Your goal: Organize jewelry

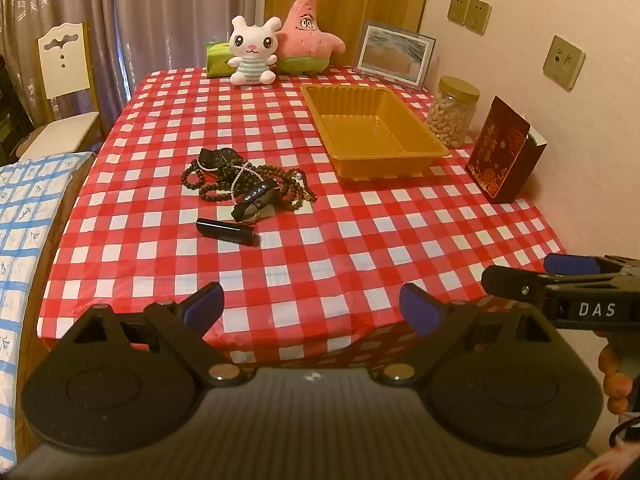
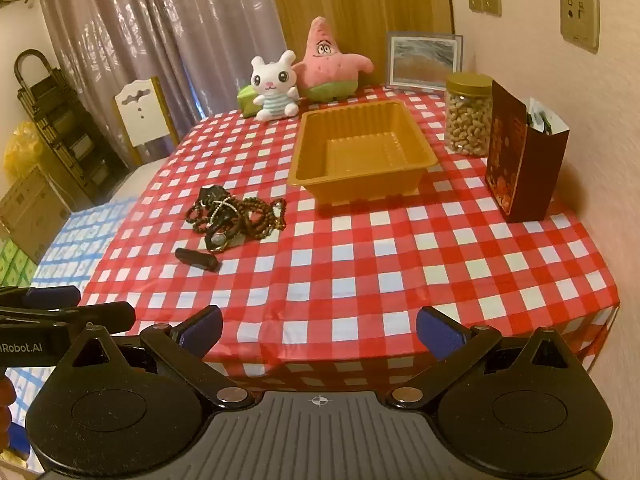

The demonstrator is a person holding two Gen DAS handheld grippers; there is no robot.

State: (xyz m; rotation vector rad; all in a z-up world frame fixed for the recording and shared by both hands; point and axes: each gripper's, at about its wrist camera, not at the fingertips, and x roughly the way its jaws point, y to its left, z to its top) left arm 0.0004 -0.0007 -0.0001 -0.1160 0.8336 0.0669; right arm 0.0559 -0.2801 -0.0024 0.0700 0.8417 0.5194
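A tangled pile of jewelry (image 1: 248, 184) lies on the red-checked tablecloth: dark bead necklaces, a white pearl strand and two watches; it also shows in the right wrist view (image 2: 236, 216). A black tube (image 1: 226, 231) lies just in front of the pile (image 2: 198, 260). An empty orange tray (image 1: 400, 152) stands behind and right of the pile (image 2: 360, 182). My left gripper (image 1: 312, 308) is open and empty at the table's near edge. My right gripper (image 2: 319, 330) is open and empty beside it, and its fingers (image 1: 516, 280) show in the left view.
Two plush toys (image 1: 280, 46), a green box (image 1: 216, 60) and a picture frame (image 1: 396, 56) stand at the back. A jar of nuts (image 1: 452, 112) and a dark red box (image 1: 504, 152) line the right wall. A chair (image 1: 64, 92) stands left.
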